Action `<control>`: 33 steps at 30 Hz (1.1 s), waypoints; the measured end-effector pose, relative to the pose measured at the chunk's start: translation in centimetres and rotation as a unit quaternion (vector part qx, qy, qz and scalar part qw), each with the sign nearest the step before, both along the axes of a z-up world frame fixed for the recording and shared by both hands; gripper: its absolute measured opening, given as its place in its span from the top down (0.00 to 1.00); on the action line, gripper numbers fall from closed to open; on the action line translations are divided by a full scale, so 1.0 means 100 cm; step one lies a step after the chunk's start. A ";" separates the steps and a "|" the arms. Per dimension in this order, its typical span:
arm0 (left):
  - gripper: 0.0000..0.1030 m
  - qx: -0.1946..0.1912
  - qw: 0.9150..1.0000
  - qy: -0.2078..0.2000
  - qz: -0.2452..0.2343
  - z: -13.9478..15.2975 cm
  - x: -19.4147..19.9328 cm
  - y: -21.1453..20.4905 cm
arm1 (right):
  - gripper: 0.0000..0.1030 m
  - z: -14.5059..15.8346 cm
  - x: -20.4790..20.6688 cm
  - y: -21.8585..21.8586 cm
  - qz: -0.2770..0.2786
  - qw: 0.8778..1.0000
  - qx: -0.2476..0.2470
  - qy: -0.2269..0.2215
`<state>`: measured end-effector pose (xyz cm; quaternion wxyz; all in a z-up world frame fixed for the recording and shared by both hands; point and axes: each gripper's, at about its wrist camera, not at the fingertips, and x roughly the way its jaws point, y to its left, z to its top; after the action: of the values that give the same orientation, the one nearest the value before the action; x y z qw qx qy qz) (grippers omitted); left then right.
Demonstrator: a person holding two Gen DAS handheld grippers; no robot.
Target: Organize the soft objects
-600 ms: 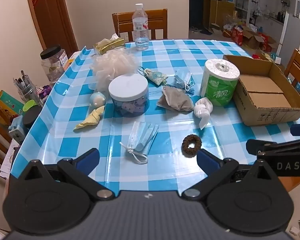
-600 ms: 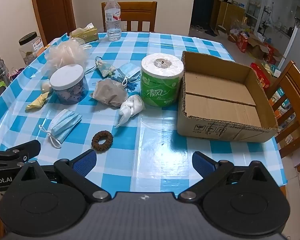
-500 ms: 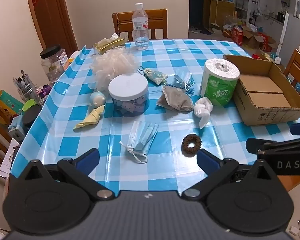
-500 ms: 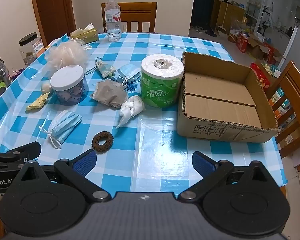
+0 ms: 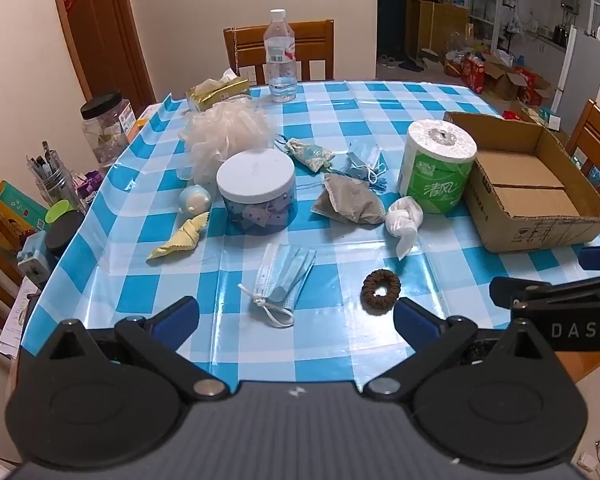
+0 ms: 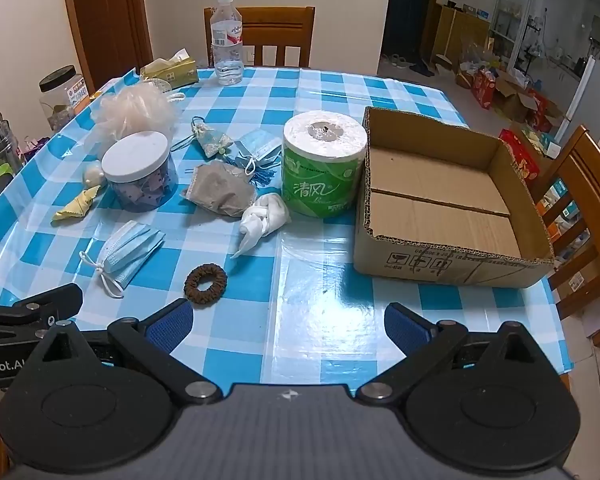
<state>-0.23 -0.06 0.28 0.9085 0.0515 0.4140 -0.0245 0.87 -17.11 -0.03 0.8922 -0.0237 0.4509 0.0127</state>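
Soft things lie scattered on the blue checked table (image 5: 340, 344): a blue face mask (image 5: 286, 276), a brown scrunchie (image 5: 381, 291), a knotted white cloth (image 5: 404, 218), a grey pouch (image 5: 350, 205), a yellow cloth (image 5: 180, 237), a cream bath pouf (image 5: 224, 136) and a toilet roll (image 5: 438, 168). An open cardboard box (image 6: 444, 204) stands at the right with nothing in it. My left gripper (image 5: 296, 320) hovers open over the near edge, the mask and scrunchie just ahead. My right gripper (image 6: 288, 326) is open too, above bare cloth, with the scrunchie (image 6: 205, 283) ahead to its left.
A white-lidded jar (image 5: 256, 190), a water bottle (image 5: 279, 58), a tissue pack (image 5: 218, 92), a floral sachet (image 5: 311, 154) and a second mask (image 5: 364, 160) stand further back. Wooden chairs (image 6: 580, 216) flank the table. Jars and pens crowd the left edge (image 5: 56, 184).
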 end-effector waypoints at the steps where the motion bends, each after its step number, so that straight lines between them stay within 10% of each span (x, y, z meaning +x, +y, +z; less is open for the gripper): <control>1: 0.01 0.000 1.000 0.000 0.000 0.000 0.000 0.000 | 0.00 0.002 -0.001 0.001 0.000 1.000 0.000 0.000; 33: 0.01 0.002 1.000 -0.004 -0.002 0.007 -0.002 -0.005 | 0.00 0.005 -0.001 -0.005 0.003 1.000 0.003 -0.006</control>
<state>-0.40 -0.60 1.01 0.9099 0.0541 0.4105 -0.0251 0.81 -17.58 0.49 0.8949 -0.0225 0.4455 0.0165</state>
